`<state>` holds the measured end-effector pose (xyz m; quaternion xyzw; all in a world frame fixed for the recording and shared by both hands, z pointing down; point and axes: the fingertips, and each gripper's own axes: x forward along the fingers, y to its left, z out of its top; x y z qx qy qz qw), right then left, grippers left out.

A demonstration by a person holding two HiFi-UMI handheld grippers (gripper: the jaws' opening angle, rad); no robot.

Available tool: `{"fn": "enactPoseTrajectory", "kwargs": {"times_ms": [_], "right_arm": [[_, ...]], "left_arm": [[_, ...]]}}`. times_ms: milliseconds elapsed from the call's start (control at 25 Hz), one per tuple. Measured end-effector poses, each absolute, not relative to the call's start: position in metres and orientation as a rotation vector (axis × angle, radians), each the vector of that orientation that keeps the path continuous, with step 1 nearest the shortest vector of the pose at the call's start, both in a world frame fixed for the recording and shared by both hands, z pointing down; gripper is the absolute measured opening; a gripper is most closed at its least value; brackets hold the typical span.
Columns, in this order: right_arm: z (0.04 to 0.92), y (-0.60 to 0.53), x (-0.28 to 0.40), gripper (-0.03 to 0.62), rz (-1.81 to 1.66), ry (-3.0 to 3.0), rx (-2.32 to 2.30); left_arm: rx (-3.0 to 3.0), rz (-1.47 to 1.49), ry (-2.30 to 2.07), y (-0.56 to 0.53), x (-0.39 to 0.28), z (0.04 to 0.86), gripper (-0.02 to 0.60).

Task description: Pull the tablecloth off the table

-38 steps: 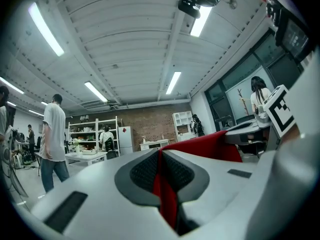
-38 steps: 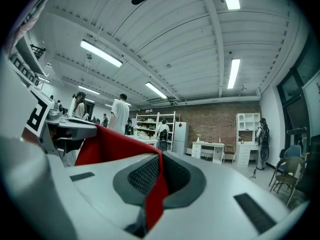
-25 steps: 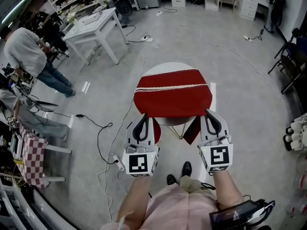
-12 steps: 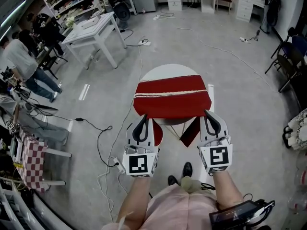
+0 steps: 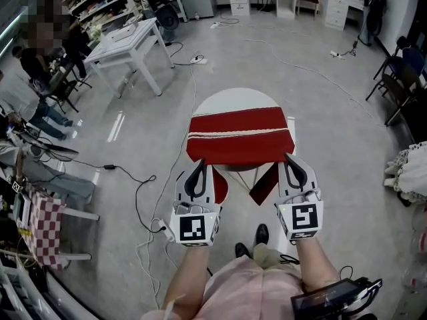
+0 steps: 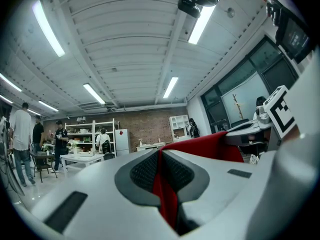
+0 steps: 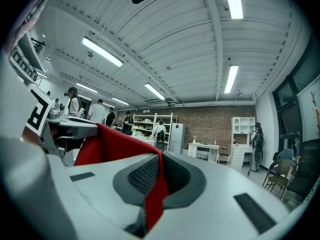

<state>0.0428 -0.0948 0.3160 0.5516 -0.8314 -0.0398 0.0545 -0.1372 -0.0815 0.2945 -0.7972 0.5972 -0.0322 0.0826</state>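
Note:
A red tablecloth point(image 5: 240, 135) with a white stripe covers the near part of a small round white table point(image 5: 233, 99), whose far rim lies bare. Its near edge is lifted and stretched between my two grippers. My left gripper point(image 5: 199, 164) is shut on the cloth's near left corner; red fabric point(image 6: 162, 184) is pinched between its dark pads. On the near right corner my right gripper point(image 5: 291, 159) is shut too, with a red fold point(image 7: 156, 186) clamped in its jaws. Two loose red flaps point(image 5: 265, 182) hang below the lifted edge.
A white rectangular table point(image 5: 130, 42) stands at the back left, with people point(image 5: 37, 72) and shelves near it. Cables point(image 5: 143, 185) trail over the grey floor left of me. A checkered cloth point(image 5: 41, 225) hangs at the left edge. Dark chairs point(image 5: 397, 79) stand at the right.
The cloth has slid slightly toward me, baring a little more of the table's far rim. Both grippers keep their hold. The people at the left have moved.

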Motion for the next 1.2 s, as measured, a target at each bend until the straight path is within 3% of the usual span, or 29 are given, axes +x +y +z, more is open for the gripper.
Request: {"fn": "enactPoseTrajectory", "kwargs": {"times_ms": [1200], "right_arm": [[0.304, -0.037, 0.016, 0.025, -0.165, -2.517, 1.715]], "left_arm": [[-2.383, -0.058, 1.752, -0.028, -0.164, 0.289, 0.038]]}}
